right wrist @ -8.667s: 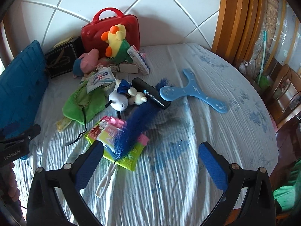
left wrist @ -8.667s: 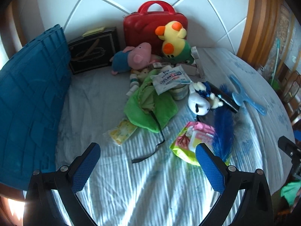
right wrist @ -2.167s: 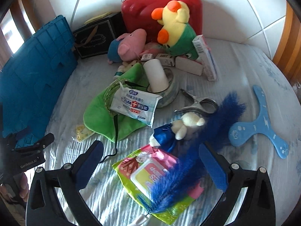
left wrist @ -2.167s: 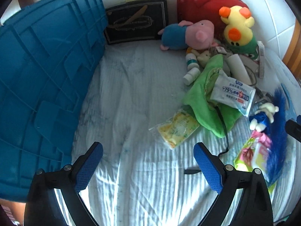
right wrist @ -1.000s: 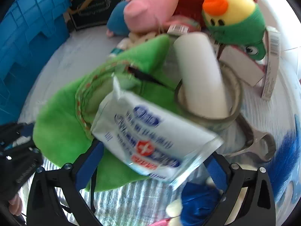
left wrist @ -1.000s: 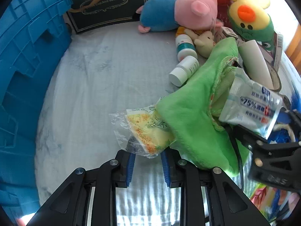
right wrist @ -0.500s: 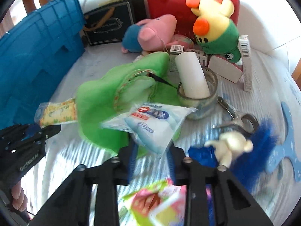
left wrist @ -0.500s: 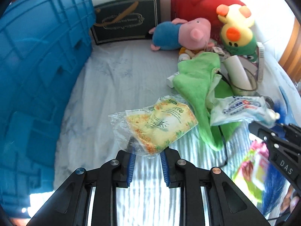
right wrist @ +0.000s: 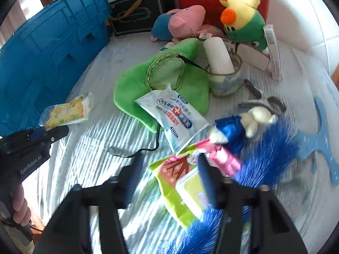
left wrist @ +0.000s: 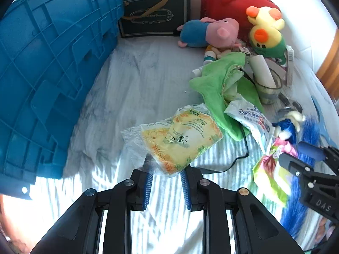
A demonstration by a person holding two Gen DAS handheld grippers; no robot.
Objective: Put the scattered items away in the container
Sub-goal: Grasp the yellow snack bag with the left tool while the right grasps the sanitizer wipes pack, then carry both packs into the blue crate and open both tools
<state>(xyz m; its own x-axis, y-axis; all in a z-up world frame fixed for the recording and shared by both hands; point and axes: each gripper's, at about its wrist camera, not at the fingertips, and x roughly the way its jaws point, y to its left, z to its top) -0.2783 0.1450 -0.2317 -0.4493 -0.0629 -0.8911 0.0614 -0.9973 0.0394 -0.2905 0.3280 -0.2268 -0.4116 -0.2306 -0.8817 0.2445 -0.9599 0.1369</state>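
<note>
My left gripper (left wrist: pixel 166 177) is shut on a yellow tissue packet (left wrist: pixel 180 135) and holds it above the bed; the packet also shows in the right wrist view (right wrist: pixel 65 111). The blue crate (left wrist: pixel 48 67) stands at the left, also visible in the right wrist view (right wrist: pixel 46 48). My right gripper (right wrist: pixel 169 177) is open and blurred. The white wet-wipe pack (right wrist: pixel 175 112) lies just ahead of it, partly on the green cloth (right wrist: pixel 148 78); it touches neither finger. A green-pink wipes pack (right wrist: pixel 186 180) lies under my right finger.
Pig plush (right wrist: pixel 180 21), duck plush (right wrist: pixel 241 10), red case (left wrist: pixel 228 2), black box (left wrist: pixel 154 14), glass with white roll (right wrist: pixel 222 72), blue feather duster (right wrist: pixel 269 154), small doll (right wrist: pixel 239 127), blue boomerang (right wrist: pixel 322 137), clip (right wrist: pixel 260 99) crowd the striped bedsheet (left wrist: pixel 131 80).
My right gripper has opened and the white wet-wipe pack has dropped onto the green cloth. My left gripper has lifted the yellow packet a bit and drawn back.
</note>
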